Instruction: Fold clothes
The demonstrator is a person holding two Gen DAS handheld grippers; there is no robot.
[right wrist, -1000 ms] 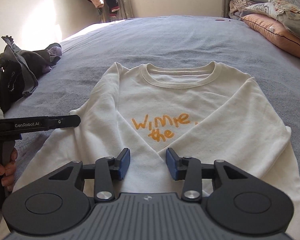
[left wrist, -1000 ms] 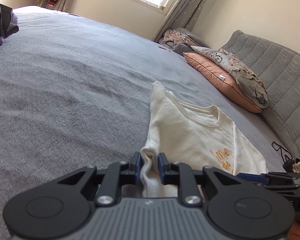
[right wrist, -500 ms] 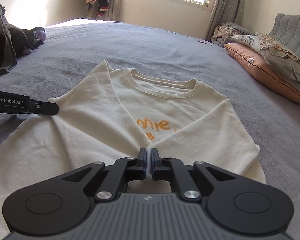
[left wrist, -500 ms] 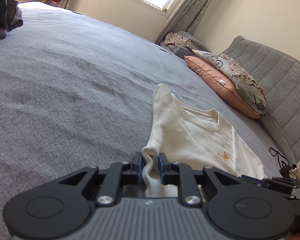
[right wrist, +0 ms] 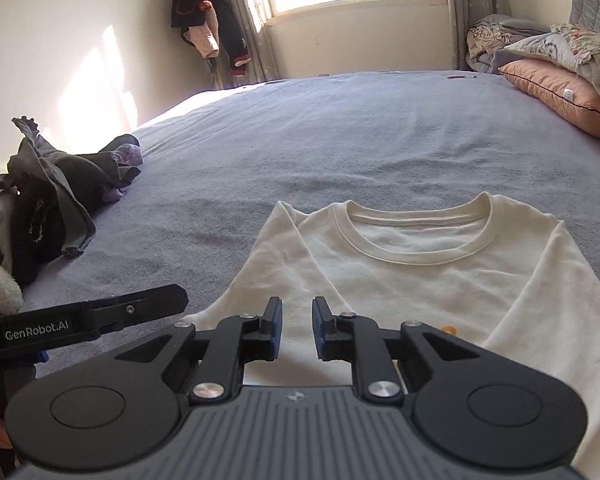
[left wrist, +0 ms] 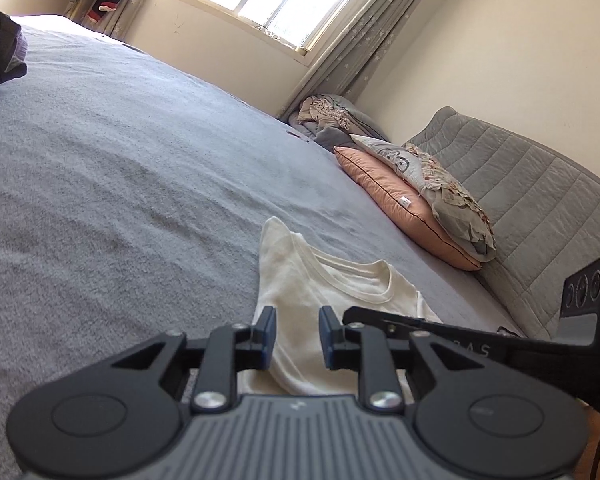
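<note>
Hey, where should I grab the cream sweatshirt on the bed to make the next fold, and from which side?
Probably the sweatshirt's bottom hem, approached from the near edge: both sleeves already lie crossed over the chest and the collar faces away, so the hem can lift toward it. Both hand-held grippers, left and right, are open.

Cream sweatshirt [right wrist: 440, 280] lies flat on the grey bed, front up, ribbed round collar toward the window. Both sleeves folded in across the chest — they cover most of the orange print, only a small bit shows. Some wrinkles below the collar.
</note>
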